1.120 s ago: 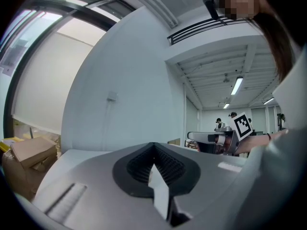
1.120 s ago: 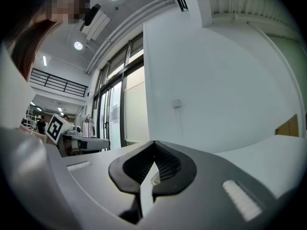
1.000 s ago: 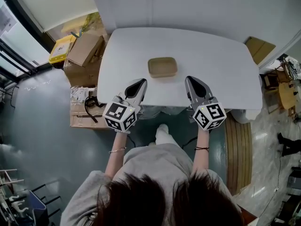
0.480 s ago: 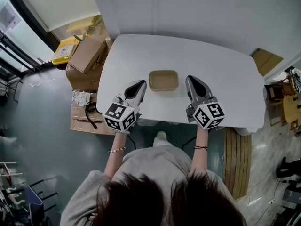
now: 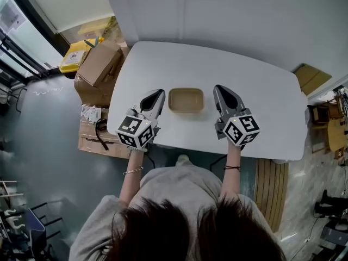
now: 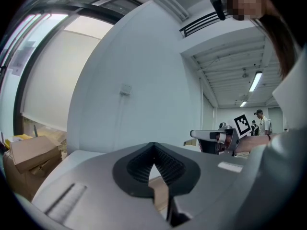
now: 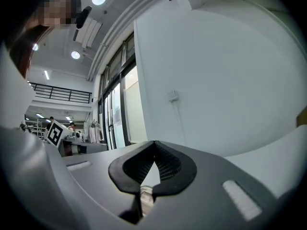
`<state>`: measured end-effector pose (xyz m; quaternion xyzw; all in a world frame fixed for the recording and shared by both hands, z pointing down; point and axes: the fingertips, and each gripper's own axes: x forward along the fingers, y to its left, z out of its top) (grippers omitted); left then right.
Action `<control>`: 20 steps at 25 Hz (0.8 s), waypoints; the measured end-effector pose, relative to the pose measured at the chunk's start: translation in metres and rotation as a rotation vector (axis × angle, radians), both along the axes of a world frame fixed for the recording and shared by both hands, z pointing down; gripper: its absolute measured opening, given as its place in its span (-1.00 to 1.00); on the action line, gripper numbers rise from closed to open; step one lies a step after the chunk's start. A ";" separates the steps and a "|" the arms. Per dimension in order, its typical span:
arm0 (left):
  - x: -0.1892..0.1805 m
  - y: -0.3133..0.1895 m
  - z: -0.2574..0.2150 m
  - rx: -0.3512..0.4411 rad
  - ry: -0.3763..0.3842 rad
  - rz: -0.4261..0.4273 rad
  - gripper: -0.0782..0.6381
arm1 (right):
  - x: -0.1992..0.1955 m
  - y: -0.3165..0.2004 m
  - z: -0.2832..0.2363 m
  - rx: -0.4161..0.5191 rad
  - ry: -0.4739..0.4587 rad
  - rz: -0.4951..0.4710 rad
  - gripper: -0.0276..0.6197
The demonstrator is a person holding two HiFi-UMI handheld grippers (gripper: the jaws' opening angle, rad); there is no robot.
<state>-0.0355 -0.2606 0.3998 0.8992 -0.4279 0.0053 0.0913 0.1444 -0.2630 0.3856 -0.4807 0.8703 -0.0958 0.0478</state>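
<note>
White worktop (image 5: 255, 86) carries a tan tray (image 5: 186, 99) at frame centre. Flanking it, left tool (image 5: 154, 95) and right tool (image 5: 222, 91) appear closed and empty; contact could shove the tray.

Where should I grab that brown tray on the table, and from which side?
Probably take the brown tray by the rim of a short end wall, one jaw inside, one outside, coming from above. It sits upright, open and shallow, its short ends facing the left gripper and right gripper.

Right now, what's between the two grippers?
A shallow tan tray sits on the white table between the left gripper and right gripper, seen in the head view.
</note>
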 end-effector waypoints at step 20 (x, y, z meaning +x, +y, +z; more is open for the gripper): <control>0.005 -0.042 0.054 -0.159 -0.040 0.068 -0.81 | 0.002 -0.039 0.073 -0.284 0.013 0.042 -0.87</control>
